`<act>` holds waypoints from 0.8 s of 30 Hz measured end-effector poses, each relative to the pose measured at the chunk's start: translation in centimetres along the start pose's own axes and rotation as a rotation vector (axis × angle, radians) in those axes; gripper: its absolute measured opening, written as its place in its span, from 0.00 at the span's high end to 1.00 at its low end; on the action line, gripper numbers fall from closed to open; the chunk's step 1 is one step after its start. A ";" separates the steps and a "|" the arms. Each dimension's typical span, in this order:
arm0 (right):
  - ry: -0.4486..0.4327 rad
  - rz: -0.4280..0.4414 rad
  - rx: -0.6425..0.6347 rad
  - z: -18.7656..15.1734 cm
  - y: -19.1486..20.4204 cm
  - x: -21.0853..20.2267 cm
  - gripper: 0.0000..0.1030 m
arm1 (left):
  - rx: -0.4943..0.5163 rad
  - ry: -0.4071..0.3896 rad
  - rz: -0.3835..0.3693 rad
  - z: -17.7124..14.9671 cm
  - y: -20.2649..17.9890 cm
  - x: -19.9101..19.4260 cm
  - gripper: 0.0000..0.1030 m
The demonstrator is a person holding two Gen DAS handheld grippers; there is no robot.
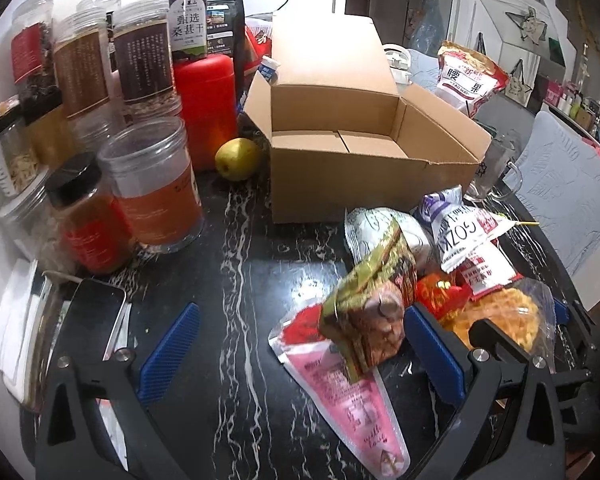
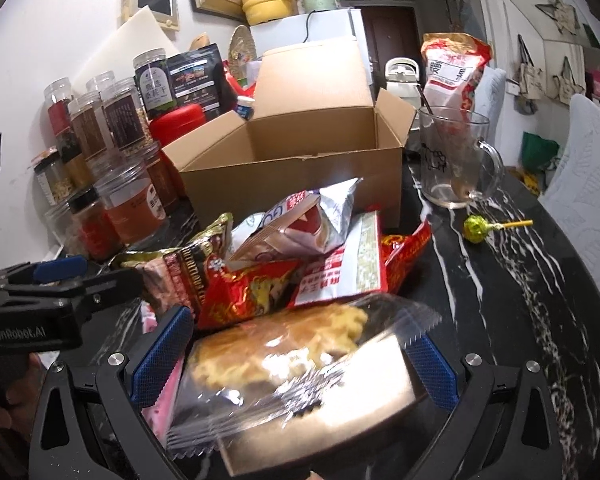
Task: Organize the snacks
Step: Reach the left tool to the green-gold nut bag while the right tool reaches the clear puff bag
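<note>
Black marbled tabletop is carrying the pile. My right gripper (image 2: 292, 364), fingers apart, is straddling the clear crinkly packet of yellow fried snacks (image 2: 300, 360), long axis crosswise; open brown cardboard box (image 2: 300, 184) straight ahead. Left gripper (image 1: 300, 352), also spread, is hanging empty alongside.

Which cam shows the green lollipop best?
Right wrist: the green-wrapped lollipop with yellow stick lies in plain sight on the black marble table by the glass mug. Left wrist shows only its stick.
</note>
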State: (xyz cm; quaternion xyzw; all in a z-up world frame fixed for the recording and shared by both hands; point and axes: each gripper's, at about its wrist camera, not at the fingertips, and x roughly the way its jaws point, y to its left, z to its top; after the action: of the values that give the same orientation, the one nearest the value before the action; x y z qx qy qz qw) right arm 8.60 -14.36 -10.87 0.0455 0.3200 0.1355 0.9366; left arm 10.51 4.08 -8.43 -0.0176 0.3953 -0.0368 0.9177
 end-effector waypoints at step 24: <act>0.006 0.081 0.101 0.3 -3.1 -2.0 0.48 | -0.015 0.045 -0.193 0.2 -1.7 4.2 0.30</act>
State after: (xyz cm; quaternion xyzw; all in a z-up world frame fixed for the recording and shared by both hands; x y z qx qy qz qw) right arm 7.97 -17.87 -10.02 0.1050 0.3272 0.1571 0.9259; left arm 13.46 2.02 -11.19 -0.0615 0.4124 -0.1225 0.9006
